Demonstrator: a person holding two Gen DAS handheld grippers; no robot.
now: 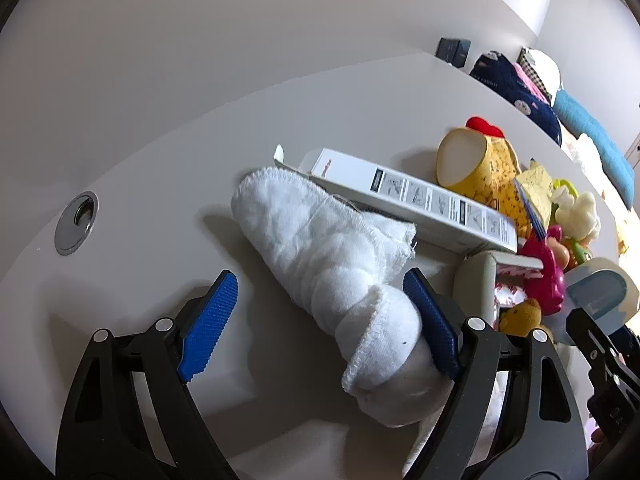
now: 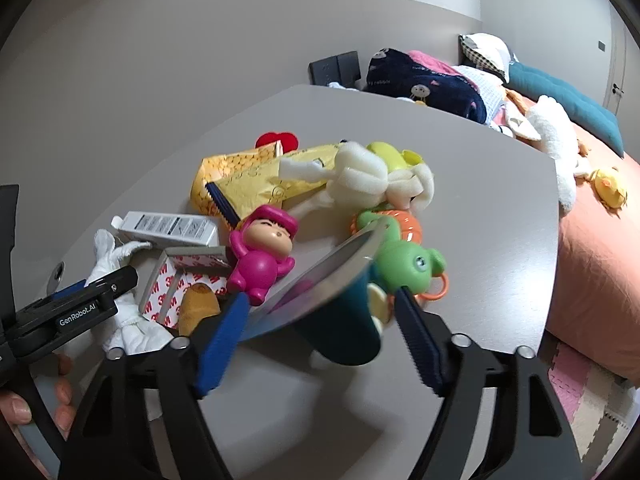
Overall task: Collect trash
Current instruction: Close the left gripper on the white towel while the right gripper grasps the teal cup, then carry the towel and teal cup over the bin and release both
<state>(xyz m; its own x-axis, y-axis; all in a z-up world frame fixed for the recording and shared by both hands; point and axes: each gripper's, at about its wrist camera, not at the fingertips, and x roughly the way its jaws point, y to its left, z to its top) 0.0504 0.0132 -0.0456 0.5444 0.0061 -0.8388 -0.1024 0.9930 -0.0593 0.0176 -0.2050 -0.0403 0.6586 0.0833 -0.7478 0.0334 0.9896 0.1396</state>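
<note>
A rolled white cloth (image 1: 332,264) lies on the grey table (image 1: 160,160) between the fingers of my left gripper (image 1: 320,276). It touches the right pad, the left pad stands apart from it, and the jaws are open. A teal paper cup (image 2: 340,332) lies tilted on its side between the fingers of my right gripper (image 2: 320,296). Its grey rim reaches the left pad, and a small gap shows at the right pad. Behind lie a long white carton (image 1: 420,200), a 3M packet (image 2: 180,280) and a yellow wrapper (image 2: 248,184).
Toys crowd the pile: a pink figure (image 2: 264,256), a green frog (image 2: 408,264), a white foam toy (image 2: 360,184), a yellow mug (image 1: 464,160). A metal grommet (image 1: 76,224) sits in the table at left. A bed (image 2: 592,220) stands beyond the right edge.
</note>
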